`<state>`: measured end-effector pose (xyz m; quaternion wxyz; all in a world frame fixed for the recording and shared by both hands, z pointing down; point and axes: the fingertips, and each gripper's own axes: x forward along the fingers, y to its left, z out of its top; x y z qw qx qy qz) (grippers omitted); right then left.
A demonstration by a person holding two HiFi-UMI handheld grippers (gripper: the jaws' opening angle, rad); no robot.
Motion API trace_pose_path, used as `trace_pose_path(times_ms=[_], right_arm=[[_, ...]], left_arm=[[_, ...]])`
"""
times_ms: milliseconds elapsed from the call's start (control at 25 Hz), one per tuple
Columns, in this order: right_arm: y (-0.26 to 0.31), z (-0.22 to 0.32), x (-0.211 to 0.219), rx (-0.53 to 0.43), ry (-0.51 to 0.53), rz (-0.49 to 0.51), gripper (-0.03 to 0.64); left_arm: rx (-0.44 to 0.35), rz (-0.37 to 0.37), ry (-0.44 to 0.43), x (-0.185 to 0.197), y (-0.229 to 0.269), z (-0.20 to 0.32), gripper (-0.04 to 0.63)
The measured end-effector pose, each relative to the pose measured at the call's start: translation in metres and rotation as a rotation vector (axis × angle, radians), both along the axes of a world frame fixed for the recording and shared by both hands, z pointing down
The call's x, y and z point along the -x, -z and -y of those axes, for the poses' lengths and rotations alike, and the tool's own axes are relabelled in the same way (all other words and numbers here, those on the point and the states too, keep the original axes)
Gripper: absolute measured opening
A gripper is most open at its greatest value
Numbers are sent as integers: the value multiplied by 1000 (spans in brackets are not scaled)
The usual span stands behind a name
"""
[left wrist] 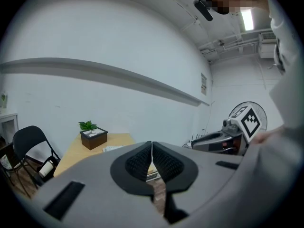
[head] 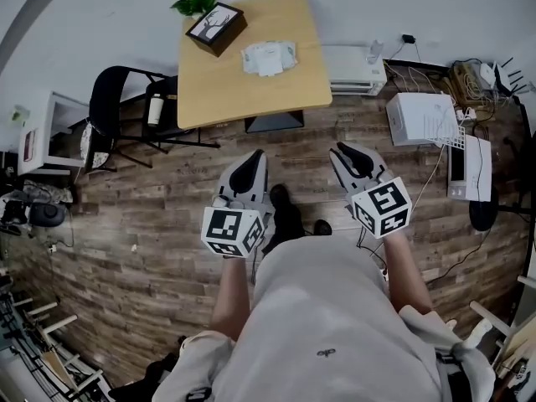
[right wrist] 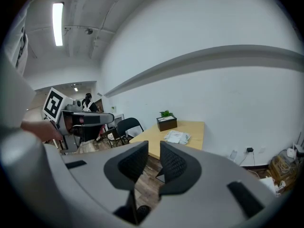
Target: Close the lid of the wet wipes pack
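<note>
The white wet wipes pack (head: 270, 58) lies near the middle of the light wooden table (head: 218, 90), far ahead of both grippers; whether its lid is open is too small to tell. It also shows small in the right gripper view, wipes pack (right wrist: 176, 137), and in the left gripper view, wipes pack (left wrist: 112, 148). My left gripper (head: 249, 167) is held over the wood floor short of the table, its jaws shut with nothing between them (left wrist: 152, 144). My right gripper (head: 352, 154) hangs beside it, also short of the table, jaws open with a narrow empty gap (right wrist: 154, 148).
A dark box with a picture (head: 216, 28) and a green plant (head: 195, 4) stand at the table's far left corner. A black chair (head: 117, 107) stands left of the table. White boxes (head: 423, 117), a white appliance (head: 356, 69) and cables lie on the floor at right.
</note>
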<state>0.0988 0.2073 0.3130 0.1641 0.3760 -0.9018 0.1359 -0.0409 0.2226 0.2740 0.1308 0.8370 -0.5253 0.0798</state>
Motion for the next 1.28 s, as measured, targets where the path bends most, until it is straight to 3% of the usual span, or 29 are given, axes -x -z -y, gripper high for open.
trace_pose_path(times_ms=[640, 920, 1280], right_arm=[[-6, 79, 71, 31, -31, -43, 137], [-16, 98, 100, 60, -62, -48, 144], [-31, 111, 110, 103, -93, -62, 158]], left_arm=[[4, -10, -76, 71, -7, 89, 11], [11, -15, -108, 102, -17, 117, 45], [60, -12, -173, 104, -41, 136, 94]])
